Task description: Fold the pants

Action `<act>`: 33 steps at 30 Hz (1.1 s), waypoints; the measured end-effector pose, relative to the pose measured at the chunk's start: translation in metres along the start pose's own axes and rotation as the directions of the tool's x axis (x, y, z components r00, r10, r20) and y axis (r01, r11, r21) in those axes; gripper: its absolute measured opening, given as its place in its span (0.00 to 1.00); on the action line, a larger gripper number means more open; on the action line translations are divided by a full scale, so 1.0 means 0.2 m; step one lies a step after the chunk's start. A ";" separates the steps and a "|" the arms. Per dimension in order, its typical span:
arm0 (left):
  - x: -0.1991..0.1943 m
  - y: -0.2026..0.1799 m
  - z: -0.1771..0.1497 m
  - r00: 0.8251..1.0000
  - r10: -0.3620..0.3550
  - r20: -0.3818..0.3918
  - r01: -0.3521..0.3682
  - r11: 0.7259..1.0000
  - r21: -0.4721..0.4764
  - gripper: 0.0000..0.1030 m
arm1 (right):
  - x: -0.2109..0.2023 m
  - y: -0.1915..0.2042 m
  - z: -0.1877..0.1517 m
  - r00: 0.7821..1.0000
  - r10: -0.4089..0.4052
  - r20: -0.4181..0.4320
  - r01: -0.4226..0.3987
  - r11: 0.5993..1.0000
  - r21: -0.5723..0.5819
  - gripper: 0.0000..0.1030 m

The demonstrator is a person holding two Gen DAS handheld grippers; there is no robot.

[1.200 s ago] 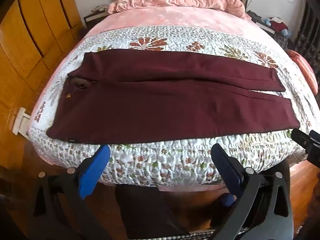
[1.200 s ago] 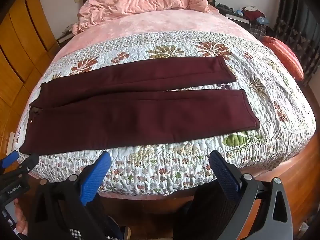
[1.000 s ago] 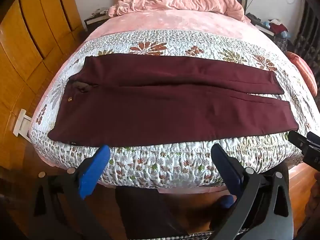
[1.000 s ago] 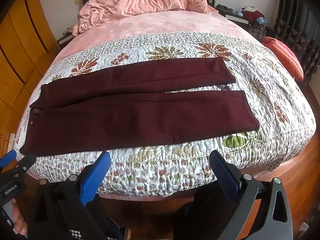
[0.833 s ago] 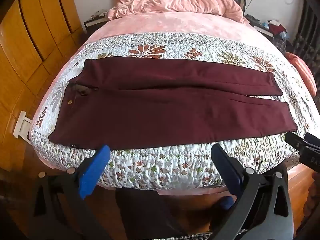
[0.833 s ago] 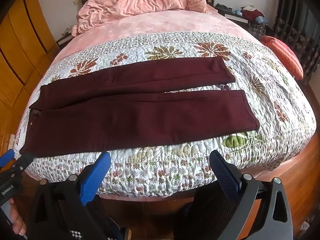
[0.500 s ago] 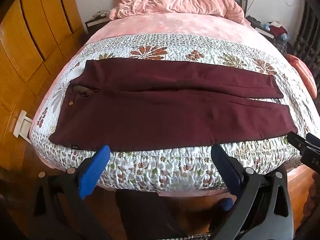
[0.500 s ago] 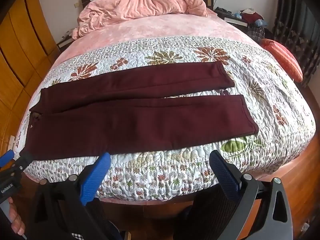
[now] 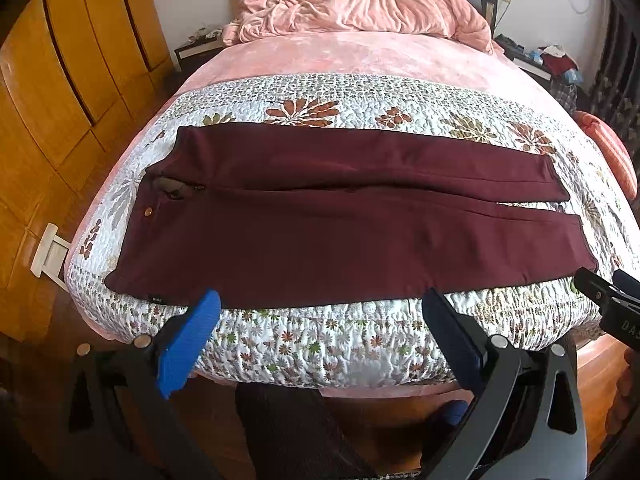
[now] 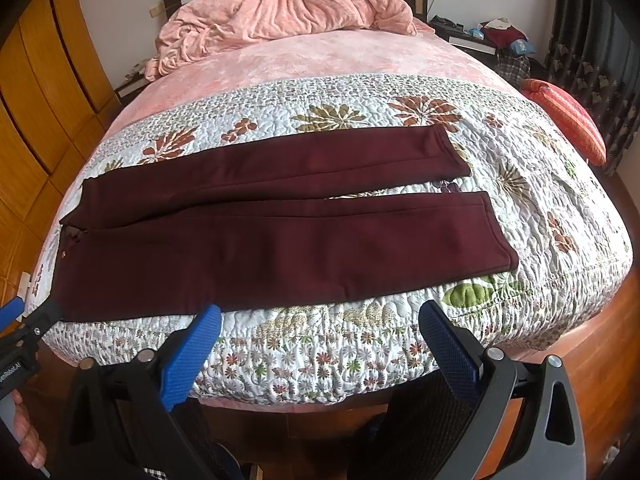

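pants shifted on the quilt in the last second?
No. The pants lie against the same flowers on the quilt; only the cameras moved.

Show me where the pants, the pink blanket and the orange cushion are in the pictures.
pants [image 10: 280, 248]: right wrist view, middle of the nearer leg.
pink blanket [image 9: 360, 4]: left wrist view, centre of the crumpled heap by the headboard.
orange cushion [image 10: 568, 114]: right wrist view, middle of its top face.
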State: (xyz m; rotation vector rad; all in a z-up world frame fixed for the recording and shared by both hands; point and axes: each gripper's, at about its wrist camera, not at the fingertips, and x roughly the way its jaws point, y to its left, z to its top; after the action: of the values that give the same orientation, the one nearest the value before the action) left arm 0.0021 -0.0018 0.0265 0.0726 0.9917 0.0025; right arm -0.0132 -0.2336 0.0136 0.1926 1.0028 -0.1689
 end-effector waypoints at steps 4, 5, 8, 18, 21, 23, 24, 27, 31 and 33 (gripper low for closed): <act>0.00 0.00 0.00 1.000 0.001 0.001 -0.001 1.000 0.001 0.97 | 0.00 0.00 0.00 1.000 -0.001 0.001 0.001 1.000 0.002 0.96; 0.00 0.00 0.00 1.000 0.001 0.001 -0.001 1.000 0.001 0.97 | 0.00 0.00 0.00 1.000 -0.001 0.001 0.001 1.000 0.001 0.96; 0.00 0.00 0.00 1.000 0.001 0.001 -0.001 1.000 -0.001 0.97 | 0.00 0.00 0.00 1.000 -0.004 0.002 0.004 1.000 -0.002 0.96; 0.02 0.01 0.01 1.000 0.002 -0.008 -0.002 1.000 0.000 0.97 | 0.01 0.00 0.00 1.000 -0.006 0.001 0.006 1.000 0.000 0.96; 0.03 0.01 0.01 1.000 0.004 -0.008 -0.004 1.000 0.001 0.97 | 0.01 -0.01 0.01 1.000 -0.008 0.001 0.008 1.000 0.003 0.96; 0.03 0.01 0.01 1.000 0.003 -0.010 -0.003 1.000 0.002 0.97 | 0.01 -0.01 0.01 1.000 -0.009 0.001 0.009 1.000 0.002 0.96; 0.03 0.01 0.01 1.000 0.004 -0.010 -0.004 1.000 0.002 0.97 | 0.01 -0.01 0.01 1.000 -0.009 0.001 0.009 1.000 0.002 0.96; 0.04 0.01 0.01 1.000 0.004 -0.011 -0.004 1.000 0.003 0.97 | 0.01 -0.01 0.01 1.000 -0.010 0.002 0.010 1.000 0.003 0.96; 0.04 0.00 0.01 1.000 0.006 -0.010 -0.006 1.000 0.005 0.97 | 0.02 -0.02 0.01 1.000 -0.011 0.006 0.011 1.000 0.005 0.96; 0.04 0.00 0.01 1.000 0.006 -0.011 -0.006 1.000 0.005 0.97 | 0.02 -0.02 0.01 1.000 -0.014 0.007 0.014 1.000 0.004 0.96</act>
State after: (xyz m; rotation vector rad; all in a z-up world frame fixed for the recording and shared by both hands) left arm 0.0090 -0.0015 0.0207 0.0801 1.0025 0.0064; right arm -0.0106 -0.2383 0.0113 0.1890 0.9969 -0.1843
